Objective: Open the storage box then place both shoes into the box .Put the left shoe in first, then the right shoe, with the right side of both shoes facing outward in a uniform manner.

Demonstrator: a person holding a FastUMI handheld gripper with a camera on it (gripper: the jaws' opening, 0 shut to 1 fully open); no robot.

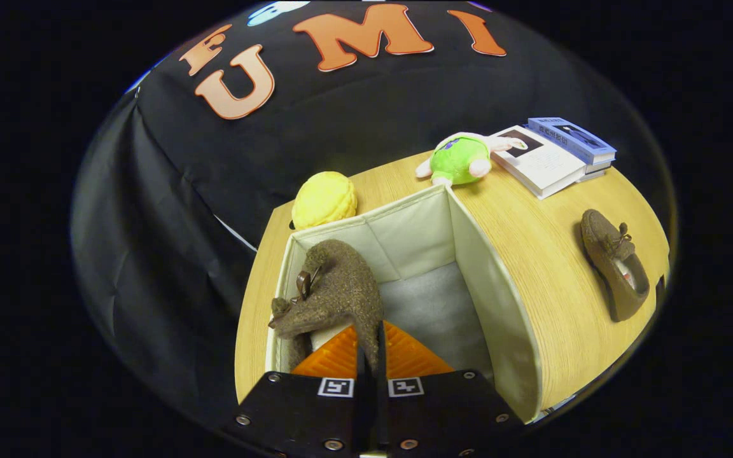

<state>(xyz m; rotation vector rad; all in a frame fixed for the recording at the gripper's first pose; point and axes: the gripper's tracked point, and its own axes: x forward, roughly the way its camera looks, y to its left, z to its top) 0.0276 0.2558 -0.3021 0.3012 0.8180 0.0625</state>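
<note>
The box (pixel 468 254) was already open and sat on the wooden surface (pixel 544 280). Its lid could not be seen. The inside was pale, and the bottom of the box looked bare on the side toward 3 o'clock.

The claw (pixel 369 346) was pinched almost shut on a brown fuzzy shoe (pixel 335 286). Both fingers squeezed a thin edge of the shoe between them, so the claw was holding it tight. The shoe hung just ahead of the fingers, over the side of the box toward 9 o'clock. It was close to that wall. Its toe pointed toward 12 o'clock. I could not tell if the shoe was touching the bottom of the box yet.

The other shoe (pixel 614 267) lay flat on the surface, well apart from the box, out toward 3 o'clock. Nobody was holding it.

So the first part looked done, because the box was open. The first shoe was going in but had not been let go. I think it should be the left shoe, but I could not be sure from here. The second shoe was left to do.

Beyond the box, toward 12 o'clock, there were a yellow soft toy (pixel 324 199), a green soft toy (pixel 462 159) and some books (pixel 551 159).
</note>
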